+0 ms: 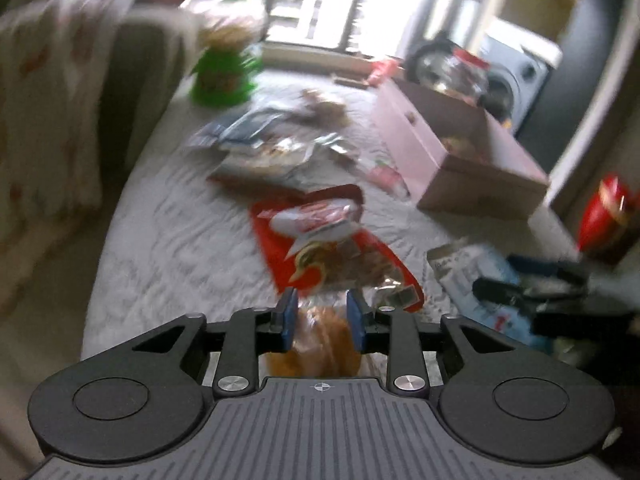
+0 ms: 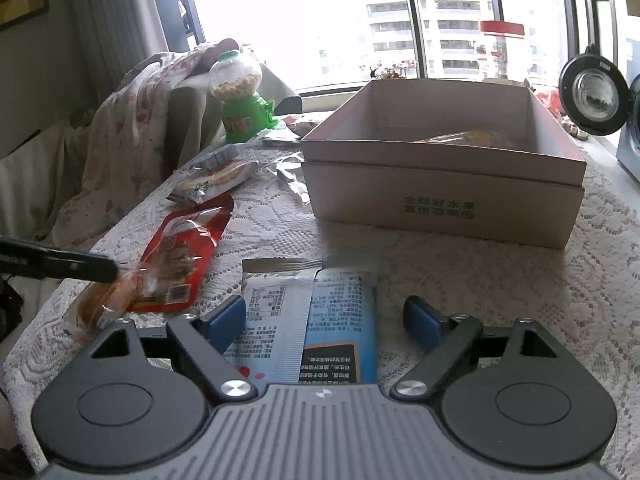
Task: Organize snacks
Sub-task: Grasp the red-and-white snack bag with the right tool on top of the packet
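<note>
My left claw (image 1: 322, 316) narrow, blue pads either side of orange cake in clear wrap (image 1: 320, 344); whether pads press it, cannot tell. Cake low at table edge, beside red packet (image 1: 320, 240).

My right claw (image 2: 324, 320) spread wide, released, straddling blue-white packet (image 2: 316, 320) flat on lace cloth (image 2: 500, 280), set to pinch it.

Cardboard box (image 2: 440, 208) open beyond, one snack inside: likely destination.

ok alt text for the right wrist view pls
The right gripper hangs open over a blue and white snack packet on a lace tablecloth. Behind stands an open cardboard box; left lies a red snack pouch.
</note>
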{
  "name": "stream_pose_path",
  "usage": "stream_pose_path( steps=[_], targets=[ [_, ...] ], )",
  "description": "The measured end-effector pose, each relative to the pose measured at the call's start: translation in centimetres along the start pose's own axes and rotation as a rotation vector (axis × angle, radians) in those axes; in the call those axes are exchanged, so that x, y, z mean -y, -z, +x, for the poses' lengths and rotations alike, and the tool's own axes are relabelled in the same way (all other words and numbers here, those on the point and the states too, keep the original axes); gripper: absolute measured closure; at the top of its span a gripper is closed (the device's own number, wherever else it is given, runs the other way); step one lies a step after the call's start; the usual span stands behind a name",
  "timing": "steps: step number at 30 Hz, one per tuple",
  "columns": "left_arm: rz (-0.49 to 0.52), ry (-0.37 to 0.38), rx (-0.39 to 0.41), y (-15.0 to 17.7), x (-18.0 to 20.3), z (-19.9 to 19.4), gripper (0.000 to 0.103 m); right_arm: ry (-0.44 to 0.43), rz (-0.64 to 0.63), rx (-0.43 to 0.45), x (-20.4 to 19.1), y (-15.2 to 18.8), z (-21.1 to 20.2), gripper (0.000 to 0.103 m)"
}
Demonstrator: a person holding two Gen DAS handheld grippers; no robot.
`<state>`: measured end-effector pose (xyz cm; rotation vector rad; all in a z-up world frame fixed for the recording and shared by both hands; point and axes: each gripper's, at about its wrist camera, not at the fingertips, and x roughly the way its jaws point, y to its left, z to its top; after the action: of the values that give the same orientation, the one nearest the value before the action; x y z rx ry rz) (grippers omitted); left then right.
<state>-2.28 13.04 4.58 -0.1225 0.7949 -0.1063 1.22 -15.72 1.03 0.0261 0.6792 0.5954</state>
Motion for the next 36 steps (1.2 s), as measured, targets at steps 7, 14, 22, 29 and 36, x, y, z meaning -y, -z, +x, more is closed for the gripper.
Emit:
stream_pose_path(
  steps=[7, 14, 22, 29, 36],
  targets=[
    [0.071, -0.092, 0.034, 1.6, 1.3, -3.2, 0.071, -0.004, 0.004, 0.001, 0.1, 0.0, 0.0, 0.016],
    [0.104, -0.085, -0.005, 2.5, 3.1, -1.6, 0.068, -0.003, 0.005, 0.003, 0.1, 0.0, -0.1, 0.016],
    [0.228, -0.039, 0.029, 4.0, 5.6, -1.1, 0.026, -0.007, 0.011, 0.005, 0.2, 0.0, -0.1, 0.016],
    [0.063, -0.137, 0.052, 4.1, 1.9, -2.0, 0.030, 0.000, -0.007, -0.003, 0.0, 0.0, 0.0, 0.015],
    [-0.007, -0.076, 0.021, 3.6, 0.8, -0.1, 0.031, -0.034, -0.048, -0.056, -0.5, -0.3, 0.3, 0.003]
  ],
)
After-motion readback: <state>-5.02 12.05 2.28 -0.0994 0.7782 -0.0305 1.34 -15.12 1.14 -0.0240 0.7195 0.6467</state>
